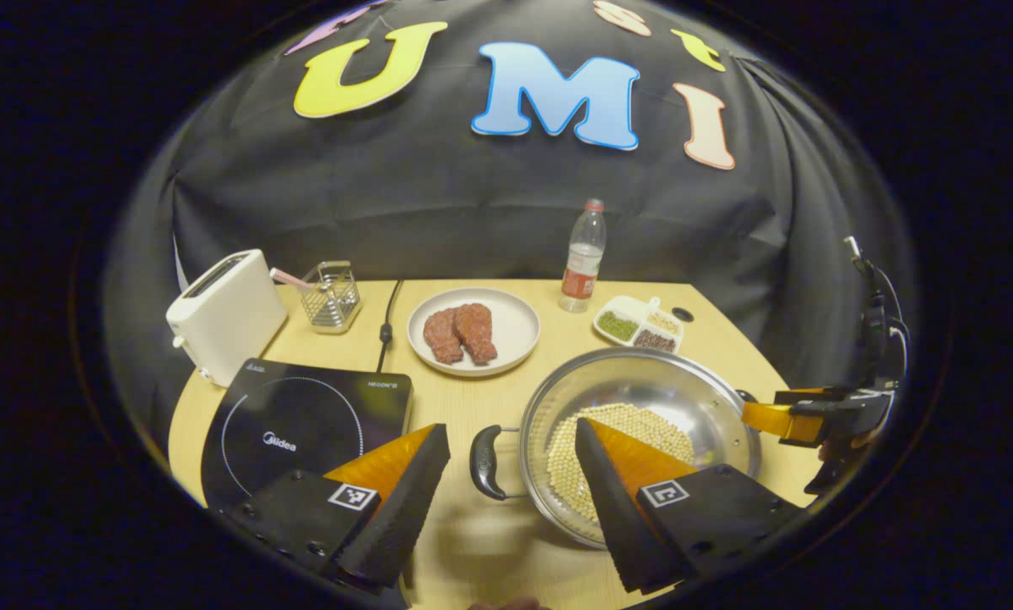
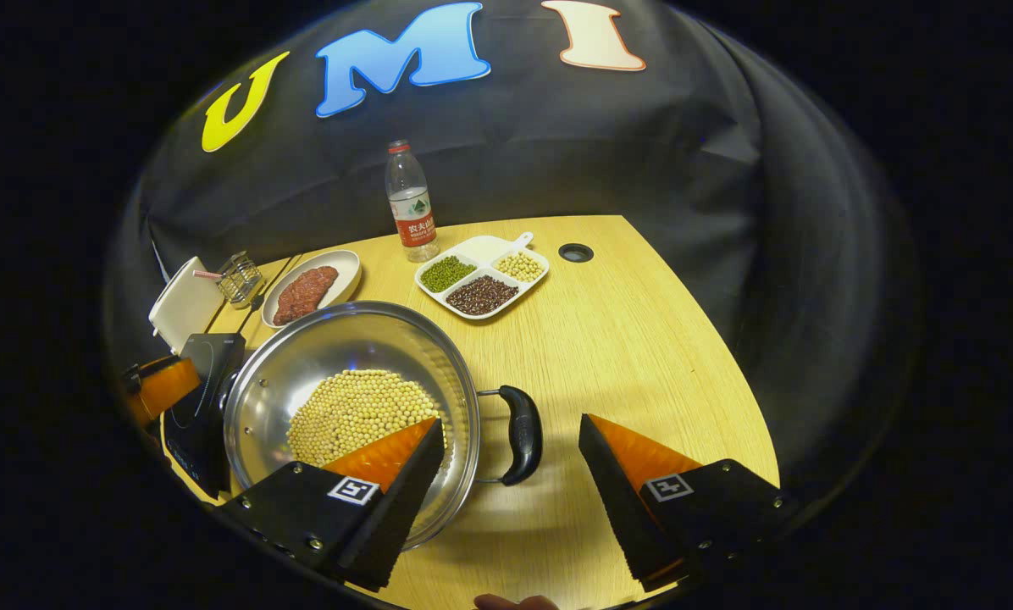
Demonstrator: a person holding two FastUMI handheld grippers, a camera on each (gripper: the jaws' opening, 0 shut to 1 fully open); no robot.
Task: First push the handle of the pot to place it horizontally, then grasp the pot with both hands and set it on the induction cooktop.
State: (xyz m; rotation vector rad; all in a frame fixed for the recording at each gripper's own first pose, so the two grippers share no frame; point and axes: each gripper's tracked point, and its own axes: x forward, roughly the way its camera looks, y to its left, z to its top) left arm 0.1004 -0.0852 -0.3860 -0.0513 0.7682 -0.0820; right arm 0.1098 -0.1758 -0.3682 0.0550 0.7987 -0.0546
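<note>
So the pot (image 1: 642, 440) full of soybeans sits on the table just right of the induction cooktop (image 1: 303, 428). Each spread-wide, empty gripper has a side handle lined up between its fingers: the left gripper (image 1: 511, 479) faces the left handle (image 1: 485, 462), the right gripper (image 2: 511, 474) the right handle (image 2: 521, 434). Looks like both just need to push straight ahead and clamp.

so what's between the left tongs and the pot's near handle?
Nothing. In the left gripper view the left tongs stand open astride the black pot handle, with bare table in between; neither finger touches it.
</note>
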